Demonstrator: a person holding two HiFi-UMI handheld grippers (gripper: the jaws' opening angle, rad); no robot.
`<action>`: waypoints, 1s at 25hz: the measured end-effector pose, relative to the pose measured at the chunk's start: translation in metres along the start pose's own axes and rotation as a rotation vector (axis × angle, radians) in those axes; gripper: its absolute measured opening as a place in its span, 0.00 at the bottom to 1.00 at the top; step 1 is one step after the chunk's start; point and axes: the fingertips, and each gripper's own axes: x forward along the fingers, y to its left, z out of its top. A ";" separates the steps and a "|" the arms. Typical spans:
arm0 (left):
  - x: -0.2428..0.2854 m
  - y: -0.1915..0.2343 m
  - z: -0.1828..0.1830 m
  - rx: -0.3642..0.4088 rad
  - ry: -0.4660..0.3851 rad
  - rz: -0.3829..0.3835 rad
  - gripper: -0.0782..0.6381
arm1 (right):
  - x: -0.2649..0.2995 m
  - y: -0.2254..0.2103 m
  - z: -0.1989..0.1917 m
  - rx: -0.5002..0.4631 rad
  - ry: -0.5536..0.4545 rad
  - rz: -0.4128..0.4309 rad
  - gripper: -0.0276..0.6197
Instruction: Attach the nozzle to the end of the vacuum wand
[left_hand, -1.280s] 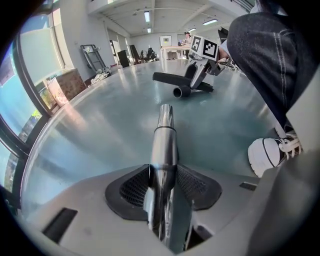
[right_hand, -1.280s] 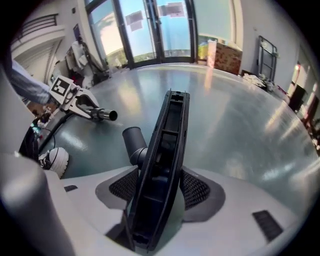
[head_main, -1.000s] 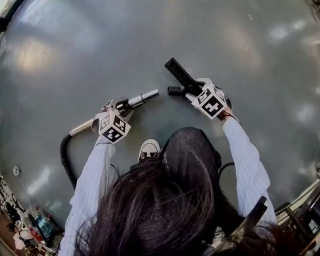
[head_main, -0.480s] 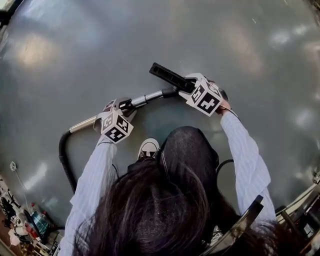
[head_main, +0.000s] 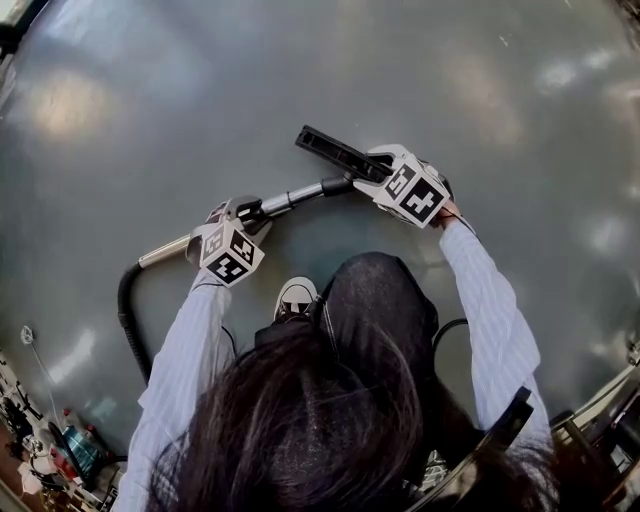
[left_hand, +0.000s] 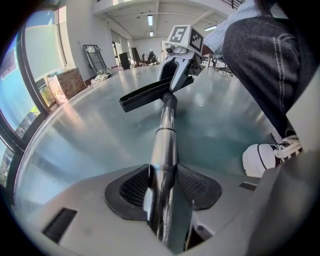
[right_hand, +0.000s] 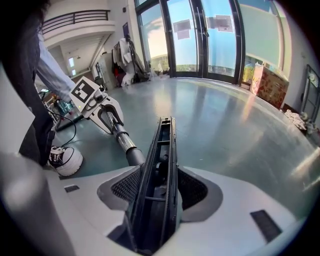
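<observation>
1 white shoe on the floor, nearest the person.
Left tool: jaws clamped on the wand, a metal tube gripped near mid-length. A black hose curves off its rear end.
Right tool: jaws closing on the nozzle, black and flat, pressed between the pads.
Nozzle neck meets the wand tip between the 2 tools; depth of seating cannot be told.

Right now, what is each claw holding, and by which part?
The left claw grips the vacuum wand on its metal tube. The right claw, jaws closing, clamps the nozzle across its long flat head.
</observation>
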 end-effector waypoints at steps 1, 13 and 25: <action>0.000 0.000 0.000 0.002 -0.004 -0.002 0.35 | -0.001 -0.001 0.000 0.012 -0.006 0.002 0.41; 0.001 -0.001 0.003 0.018 -0.040 -0.030 0.35 | -0.008 0.001 0.002 -0.009 0.006 0.081 0.41; -0.004 -0.006 0.008 -0.018 -0.112 -0.098 0.34 | -0.006 0.004 0.007 -0.030 0.000 0.082 0.41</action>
